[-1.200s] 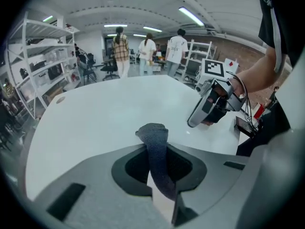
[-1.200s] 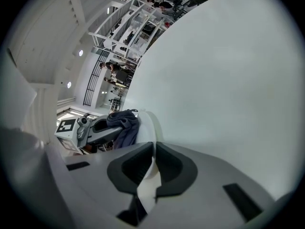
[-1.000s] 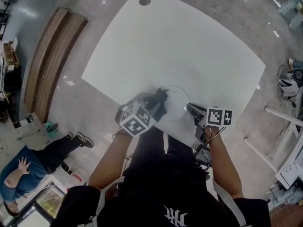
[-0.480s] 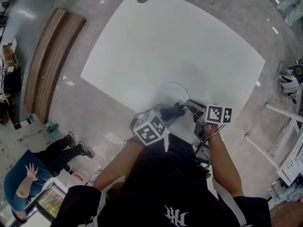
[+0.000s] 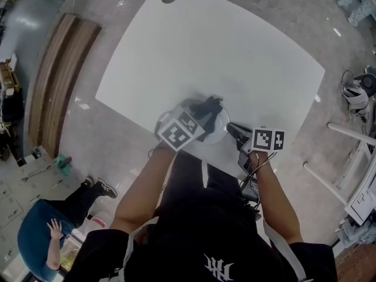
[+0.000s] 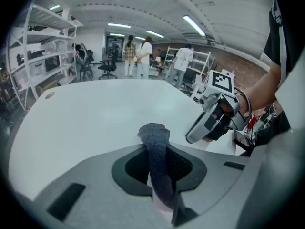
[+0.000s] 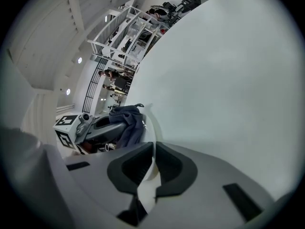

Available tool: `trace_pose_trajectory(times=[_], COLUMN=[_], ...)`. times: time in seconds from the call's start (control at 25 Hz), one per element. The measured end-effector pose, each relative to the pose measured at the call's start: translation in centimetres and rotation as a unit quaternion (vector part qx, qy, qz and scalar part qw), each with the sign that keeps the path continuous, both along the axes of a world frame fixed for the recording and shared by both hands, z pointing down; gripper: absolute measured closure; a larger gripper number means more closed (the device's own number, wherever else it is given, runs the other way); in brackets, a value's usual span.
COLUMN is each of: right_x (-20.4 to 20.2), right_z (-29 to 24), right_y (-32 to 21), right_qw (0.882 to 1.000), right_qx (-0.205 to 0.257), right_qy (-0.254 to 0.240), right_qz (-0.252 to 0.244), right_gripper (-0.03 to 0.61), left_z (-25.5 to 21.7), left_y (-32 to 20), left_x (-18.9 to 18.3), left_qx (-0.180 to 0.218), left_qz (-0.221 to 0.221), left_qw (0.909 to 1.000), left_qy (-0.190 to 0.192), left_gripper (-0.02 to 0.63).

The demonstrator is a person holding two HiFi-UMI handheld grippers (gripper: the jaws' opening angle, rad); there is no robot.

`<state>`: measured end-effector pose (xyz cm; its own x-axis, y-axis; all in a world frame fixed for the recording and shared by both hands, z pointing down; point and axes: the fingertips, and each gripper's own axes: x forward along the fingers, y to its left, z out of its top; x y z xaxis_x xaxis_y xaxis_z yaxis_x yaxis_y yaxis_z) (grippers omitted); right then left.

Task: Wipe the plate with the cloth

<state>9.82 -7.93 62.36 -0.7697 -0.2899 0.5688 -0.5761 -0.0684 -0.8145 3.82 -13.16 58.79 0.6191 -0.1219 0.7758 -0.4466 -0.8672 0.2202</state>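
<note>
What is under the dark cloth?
The clear plate, on the white table. The left gripper holds the cloth; the plate's covered patch is hidden.

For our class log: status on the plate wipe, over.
Left gripper shut on cloth, over the plate. Right gripper shut on plate rim. Nothing in the way.
</note>
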Motion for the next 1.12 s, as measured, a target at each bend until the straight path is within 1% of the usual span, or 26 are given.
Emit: trace_pose_trajectory(times=[0.12, 0.28, 0.48, 0.56, 0.64, 0.72, 0.84, 0.96, 1.12], right_x=[0.1, 0.1, 0.1, 0.1, 0.0, -0.1, 0.0, -0.1, 0.0], right_z=[0.1, 0.0, 0.0, 0.0, 0.0, -0.1, -0.1, 0.1, 0.2], right_y=[-0.1, -0.1, -0.2, -0.3, -0.3, -0.3, -0.2, -0.2, -0.2], right_qw=[1.000, 1.000, 1.000, 1.000, 1.000, 1.000, 1.000, 1.000, 1.000], right_qx=[0.000, -0.001, 0.001, 0.002, 0.002, 0.002, 0.003, 0.003, 0.003], right_qy=[0.000, 0.001, 0.002, 0.002, 0.002, 0.002, 0.001, 0.001, -0.002], right_qz=[0.002, 0.004, 0.005, 0.006, 0.007, 0.007, 0.006, 0.004, 0.004], right_gripper=[0.560, 0.560, 0.560, 0.560, 0.560, 0.560, 0.560, 0.560, 0.560], left_z=[0.0, -0.3, -0.5, -0.4, -0.4, -0.3, 0.0, 0.0, 0.5], left_y=[-0.4, 1.5, 5.3, 6.7, 8.3, 9.6, 10.4, 8.9, 5.3], left_x=[-2.4, -5.1, -6.2, -5.7, -4.4, -2.6, 0.5, 2.6, 2.7], left_qx=[-0.001, -0.009, -0.026, -0.036, -0.050, -0.064, -0.070, -0.063, -0.041], left_qz=[-0.019, -0.032, -0.035, -0.031, -0.017, 0.001, 0.022, 0.022, 0.013], left_qw=[0.9997, 0.9990, 0.9986, 0.9986, 0.9985, 0.9979, 0.9972, 0.9972, 0.9987], left_qy=[-0.013, -0.029, -0.029, -0.024, -0.015, -0.002, 0.017, 0.034, 0.027], left_gripper=[0.560, 0.560, 0.560, 0.560, 0.560, 0.560, 0.560, 0.560, 0.560])
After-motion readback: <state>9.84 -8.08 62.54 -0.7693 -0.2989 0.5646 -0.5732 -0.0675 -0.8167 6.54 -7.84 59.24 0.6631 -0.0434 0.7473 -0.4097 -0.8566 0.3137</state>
